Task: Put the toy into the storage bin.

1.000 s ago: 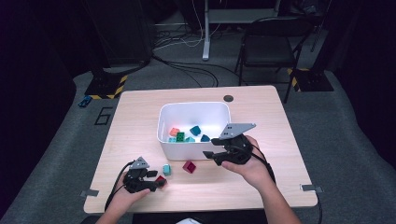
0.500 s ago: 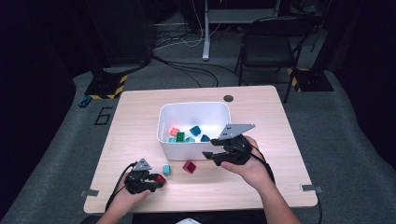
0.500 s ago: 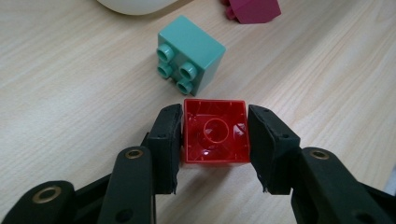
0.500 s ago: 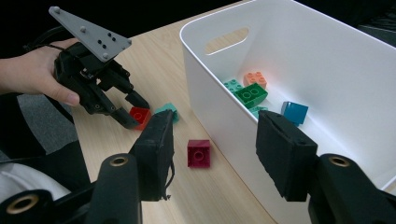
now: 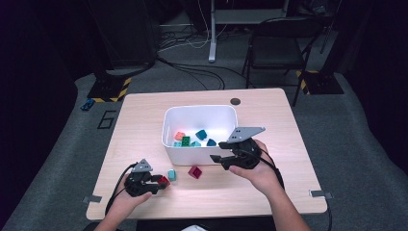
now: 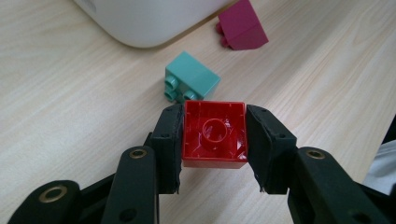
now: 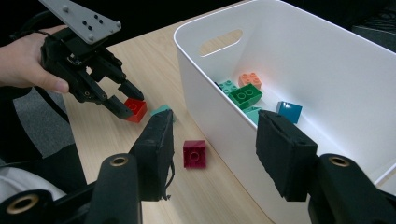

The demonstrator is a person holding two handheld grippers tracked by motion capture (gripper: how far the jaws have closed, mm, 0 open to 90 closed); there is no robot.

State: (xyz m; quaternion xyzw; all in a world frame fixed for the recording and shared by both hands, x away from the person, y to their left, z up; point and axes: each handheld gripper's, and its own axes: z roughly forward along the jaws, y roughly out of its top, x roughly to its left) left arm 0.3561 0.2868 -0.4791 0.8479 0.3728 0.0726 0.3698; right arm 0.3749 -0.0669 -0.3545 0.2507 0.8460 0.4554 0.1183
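My left gripper [image 6: 215,123] rests low on the table near its front left. Its jaws have just been closing and the pads now press both sides of a red brick [image 6: 215,133], hollow underside facing the camera. From above, the left gripper [image 5: 161,182] and red brick [image 5: 164,181] sit left of a teal brick [image 5: 172,175] and a magenta brick [image 5: 195,172]. My right gripper [image 5: 217,151] hovers open at the front right corner of the white bin [image 5: 166,130], holding nothing. In the right gripper view its jaws [image 7: 217,135] straddle the bin wall [image 7: 327,70].
Several bricks lie in the bin: orange [image 7: 250,79], green [image 7: 245,94], blue [image 7: 288,111], teal. The teal brick [image 6: 191,81] lies just ahead of the left jaws, with the magenta brick [image 6: 243,30] beyond it. A round hole [image 5: 235,101] sits near the table's far edge.
The left gripper's jaws have closed onto the red brick, which a second ago lay between them ungripped. The right hand has stayed where it was.
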